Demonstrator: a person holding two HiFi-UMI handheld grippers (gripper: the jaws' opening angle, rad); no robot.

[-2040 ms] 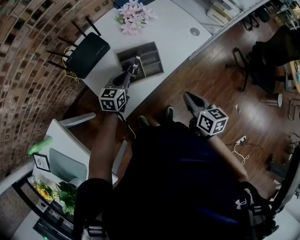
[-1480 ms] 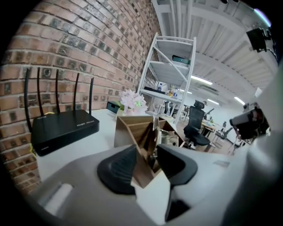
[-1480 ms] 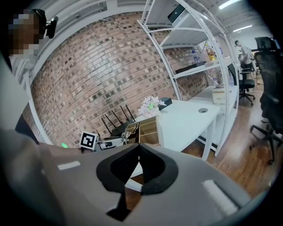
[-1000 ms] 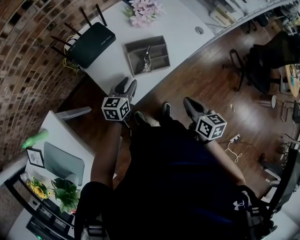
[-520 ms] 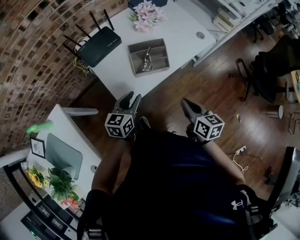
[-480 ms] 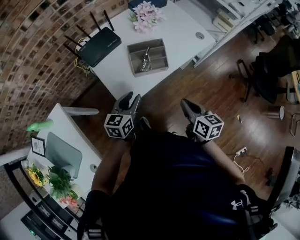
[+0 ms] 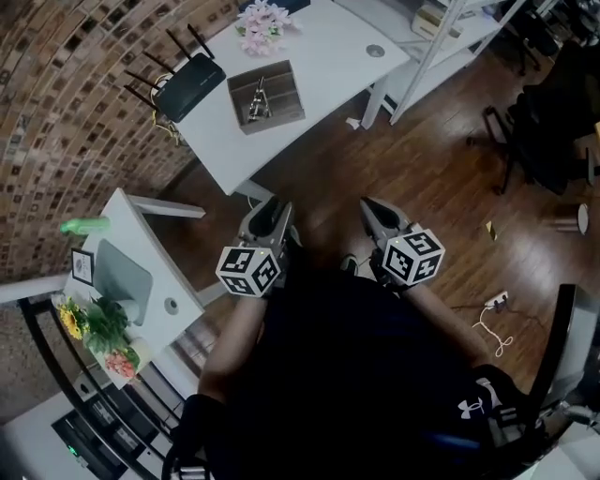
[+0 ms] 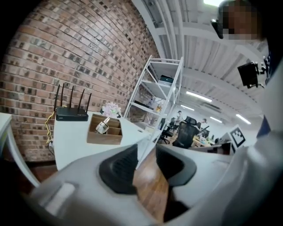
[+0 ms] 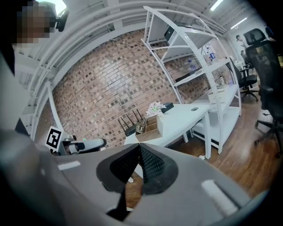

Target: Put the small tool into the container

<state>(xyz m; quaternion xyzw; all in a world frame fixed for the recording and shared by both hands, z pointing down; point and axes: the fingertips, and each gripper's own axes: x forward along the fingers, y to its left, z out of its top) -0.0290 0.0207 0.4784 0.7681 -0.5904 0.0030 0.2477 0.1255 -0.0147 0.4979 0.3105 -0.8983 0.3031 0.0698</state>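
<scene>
The small tool (image 7: pixel 255 99) is sitting in the container (image 7: pixel 283 86) on the bench (image 7: pixel 323 52), I think; it is looking tiny. The left hand-held gripper (image 7: pixel 275 208) is spread, just closing a little, holding nothing. The right hand-held gripper (image 7: pixel 369 205) is pressed together. Keeping both away is best.

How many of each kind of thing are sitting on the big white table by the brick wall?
Black router: 1
Wooden container: 1
Small metal tool: 1
Bunch of pink flowers: 1
Round grey disc: 1
Dark box: 1
Total: 6
</scene>
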